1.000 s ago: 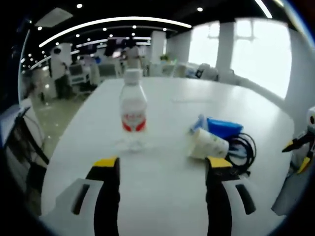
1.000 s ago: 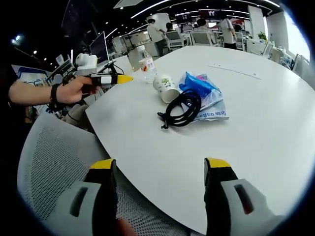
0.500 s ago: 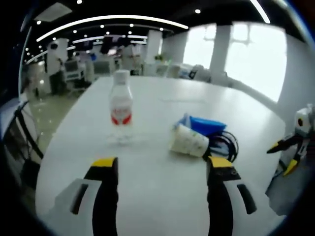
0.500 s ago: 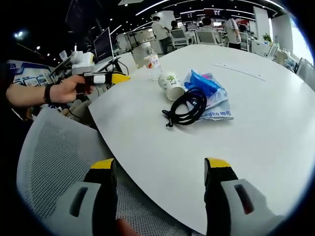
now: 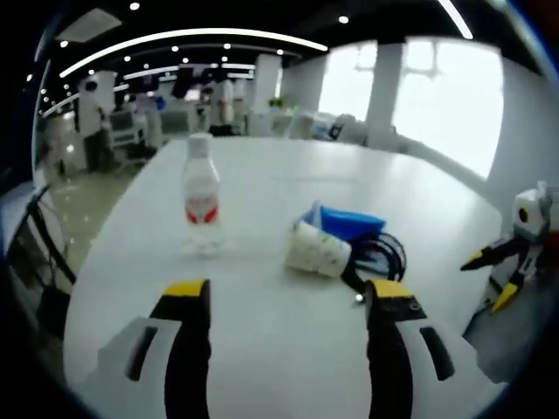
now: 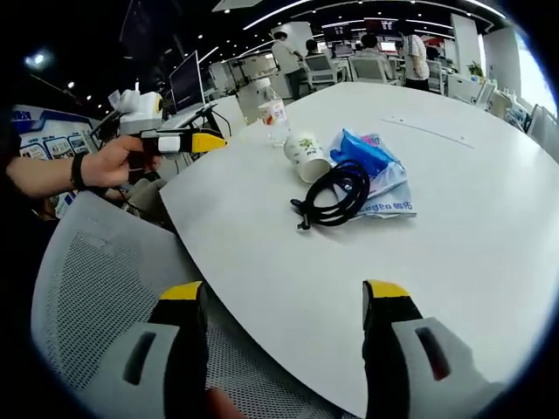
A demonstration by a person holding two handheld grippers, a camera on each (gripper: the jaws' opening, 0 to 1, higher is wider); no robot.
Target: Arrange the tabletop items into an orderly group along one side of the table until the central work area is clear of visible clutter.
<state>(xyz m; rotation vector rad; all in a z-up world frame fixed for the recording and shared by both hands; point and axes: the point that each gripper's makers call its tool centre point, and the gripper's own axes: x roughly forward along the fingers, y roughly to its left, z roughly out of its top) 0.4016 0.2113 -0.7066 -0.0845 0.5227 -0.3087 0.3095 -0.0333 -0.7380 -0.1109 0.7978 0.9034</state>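
one bottle [image 5: 201, 202], one cup [image 5: 317, 250] (tipped)

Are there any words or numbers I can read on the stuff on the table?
None can be read.
Bottle: red label, print too blurred.
Cup: green mark, no letters clear.
Bag: a line of blue letters along its edge, too small to read.
Paper: too far to show any print.

Table [image 6: 489, 227] smooth matt white; bottle [image 5: 201, 194] clear plastic; cup [image 6: 308, 157] paper; cable [image 6: 336, 194] black rubbery.
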